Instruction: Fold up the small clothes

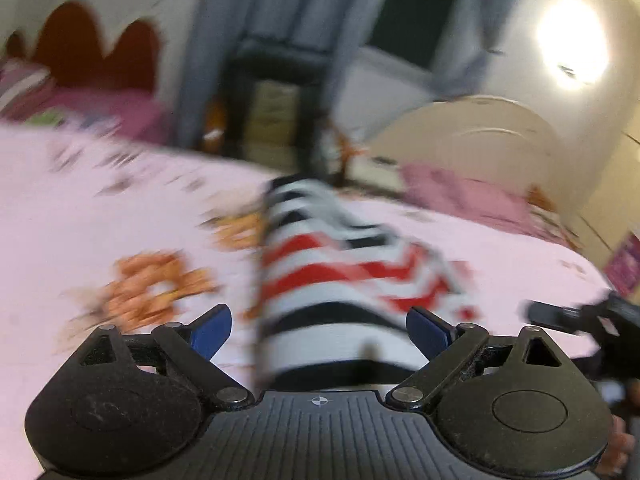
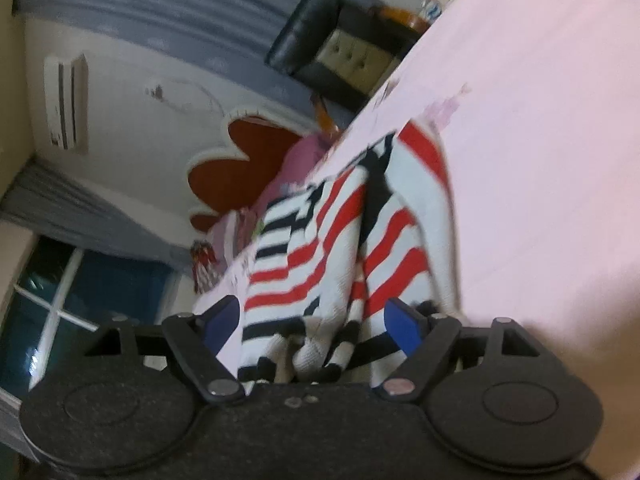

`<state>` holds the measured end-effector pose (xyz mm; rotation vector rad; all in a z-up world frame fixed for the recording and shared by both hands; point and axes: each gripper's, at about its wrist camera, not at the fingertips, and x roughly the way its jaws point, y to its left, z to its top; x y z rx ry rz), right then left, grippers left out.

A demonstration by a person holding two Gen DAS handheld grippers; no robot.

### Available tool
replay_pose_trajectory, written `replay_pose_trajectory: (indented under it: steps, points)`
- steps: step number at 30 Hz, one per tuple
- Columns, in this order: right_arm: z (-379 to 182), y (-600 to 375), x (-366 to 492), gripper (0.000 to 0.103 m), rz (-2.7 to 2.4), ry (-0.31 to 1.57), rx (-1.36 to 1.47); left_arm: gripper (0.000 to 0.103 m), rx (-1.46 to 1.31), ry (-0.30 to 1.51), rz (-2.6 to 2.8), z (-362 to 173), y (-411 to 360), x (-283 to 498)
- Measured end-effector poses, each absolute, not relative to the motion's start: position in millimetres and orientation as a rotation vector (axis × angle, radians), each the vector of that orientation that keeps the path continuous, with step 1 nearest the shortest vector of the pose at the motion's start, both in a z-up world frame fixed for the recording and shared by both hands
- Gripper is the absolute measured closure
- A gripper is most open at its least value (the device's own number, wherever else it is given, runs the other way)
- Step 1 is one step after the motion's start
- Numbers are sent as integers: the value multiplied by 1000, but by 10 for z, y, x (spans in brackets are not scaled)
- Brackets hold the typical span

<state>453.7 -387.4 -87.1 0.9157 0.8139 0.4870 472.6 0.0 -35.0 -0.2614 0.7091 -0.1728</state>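
Note:
A small striped garment (image 1: 332, 276), white with red and black bands, lies bunched on a pink bedsheet (image 1: 80, 216). My left gripper (image 1: 319, 330) is open, its blue pads (image 1: 212, 330) wide apart on either side of the garment's near end. In the right wrist view the same garment (image 2: 344, 240) reaches between the fingers of my right gripper (image 2: 316, 326), which is open, with crumpled fabric lying close to its base. The right gripper also shows at the right edge of the left wrist view (image 1: 580, 316). Both views are blurred by motion.
The pink sheet (image 2: 540, 160) has orange cartoon prints (image 1: 148, 288). A pink pillow (image 1: 460, 196) lies by a cream headboard (image 1: 480, 136). A dark chair (image 2: 316, 36) and grey curtains (image 2: 132, 4) stand beyond the bed. A second bed with a red headboard (image 1: 96, 52) is far left.

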Motion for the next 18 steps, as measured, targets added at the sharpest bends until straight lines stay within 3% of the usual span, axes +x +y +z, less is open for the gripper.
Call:
replay_pose_trajectory:
  steps: [8,13,16,18]
  points:
    - [-879,-3360,4870,25,479,929,752,9,-418,786,-200,-905,43,4767]
    - [-745,-3047,4978,69,452,914,477,9,-401,803,-245,-1012,-46,4915]
    - [-628,-2878,4893,82,452,850,294,9,-379,788,-255,-941,-45,4979]
    - [-535,-2818,4779,84,461,781,201,9,-383,745,-240,-854,-14,4989]
